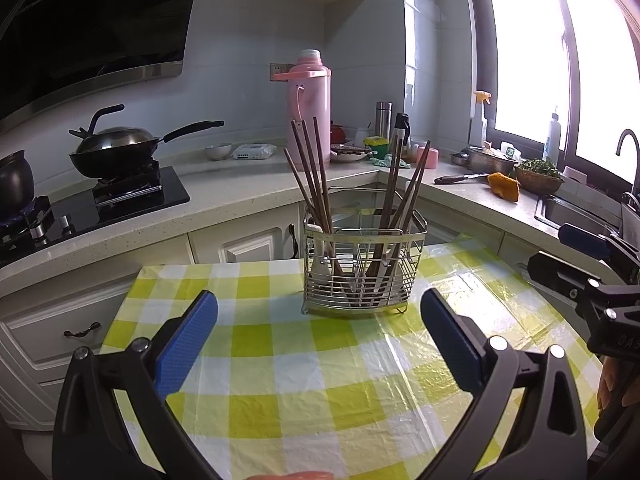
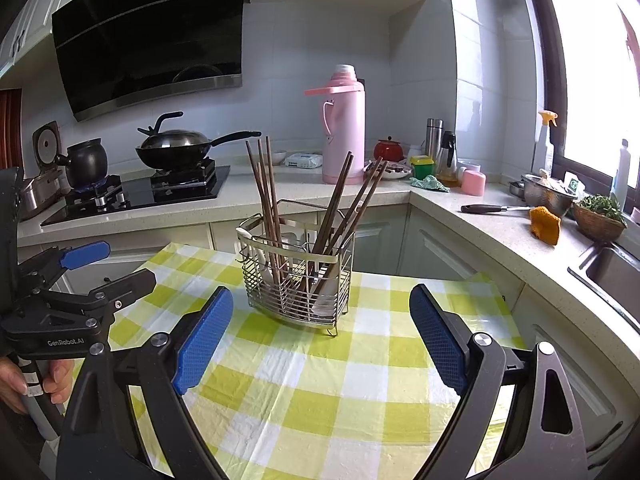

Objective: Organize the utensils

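A wire utensil basket (image 1: 362, 272) stands on the green-checked tablecloth (image 1: 320, 380). It holds several brown chopsticks (image 1: 310, 172) leaning left and right, and white spoons (image 1: 320, 256). It also shows in the right wrist view (image 2: 296, 280), with its chopsticks (image 2: 266, 192). My left gripper (image 1: 318, 312) is open and empty, a little in front of the basket. My right gripper (image 2: 320, 308) is open and empty, also just in front of it. The right gripper shows at the right edge of the left view (image 1: 592, 264); the left gripper shows at the left of the right view (image 2: 80, 280).
An L-shaped counter runs behind the table, with a pink thermos (image 2: 344, 124), a wok on the stove (image 2: 176, 148), a knife (image 2: 492, 209), an orange cloth (image 2: 545, 225) and a sink (image 2: 612, 276) at right. Cabinet fronts (image 1: 60, 328) lie left of the table.
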